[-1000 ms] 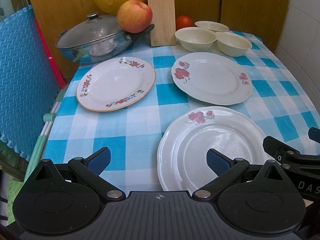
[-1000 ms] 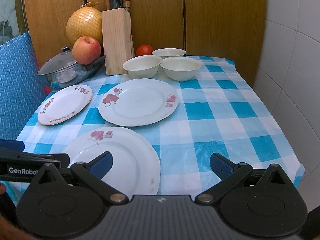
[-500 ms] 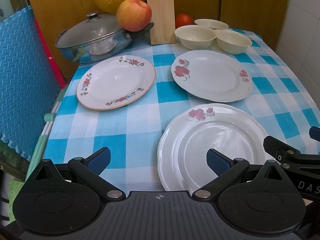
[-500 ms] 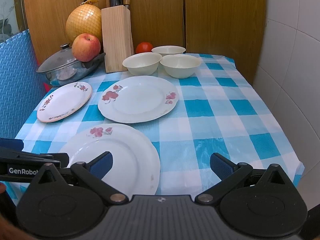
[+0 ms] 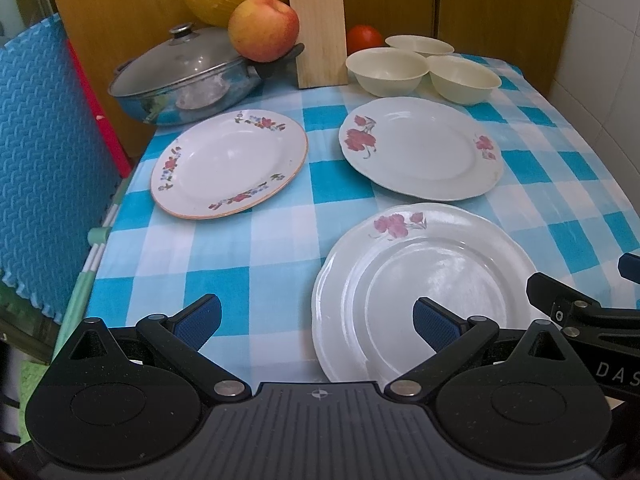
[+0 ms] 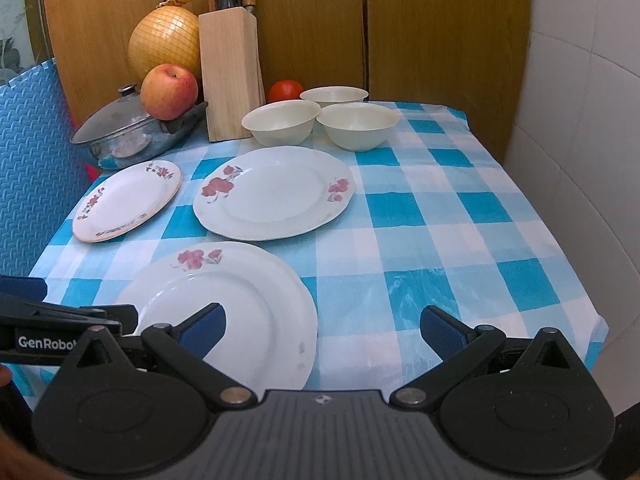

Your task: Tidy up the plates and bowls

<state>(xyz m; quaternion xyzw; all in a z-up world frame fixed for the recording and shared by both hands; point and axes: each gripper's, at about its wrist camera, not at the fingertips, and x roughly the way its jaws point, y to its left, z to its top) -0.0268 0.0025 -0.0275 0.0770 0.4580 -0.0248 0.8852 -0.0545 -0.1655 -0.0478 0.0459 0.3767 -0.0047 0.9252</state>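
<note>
Left tool [image 5: 314,320] spread wide, holding nothing, hanging low over the near edge of the surface [image 5: 260,240], with one blue pad above bare cloth and the other above the nearest plate [image 5: 424,284]. Right tool [image 6: 322,326] spread wide too, empty, also at the near edge, one pad over that same plate [image 6: 224,304] and one over bare blue and white squares. Both tools side by side, each showing at the edge of the other's view. Nearest plate white with one pink flower on its far rim, lying flat near the middle of the near edge. Second big plate [image 5: 420,148] with red flowers lying flat behind it, close but apart, toward the middle of the surface. Small plate [image 5: 230,162] with an orange rim and tiny flowers lying flat toward the left edge, beside the big one but not touching. Three cream bowls at the far edge, standing upright and bunched together: left bowl [image 6: 282,122], right bowl [image 6: 358,124], back bowl [image 6: 334,96]. Red tomato [image 6: 285,90] just behind the left bowl. Wooden knife block [image 6: 232,76] standing left of the bowls. Metal pot with a glass lid [image 5: 184,76] in the far left corner, with an apple [image 5: 264,28] resting on its handle and a big yellow fruit in a net [image 6: 166,42] behind.
</note>
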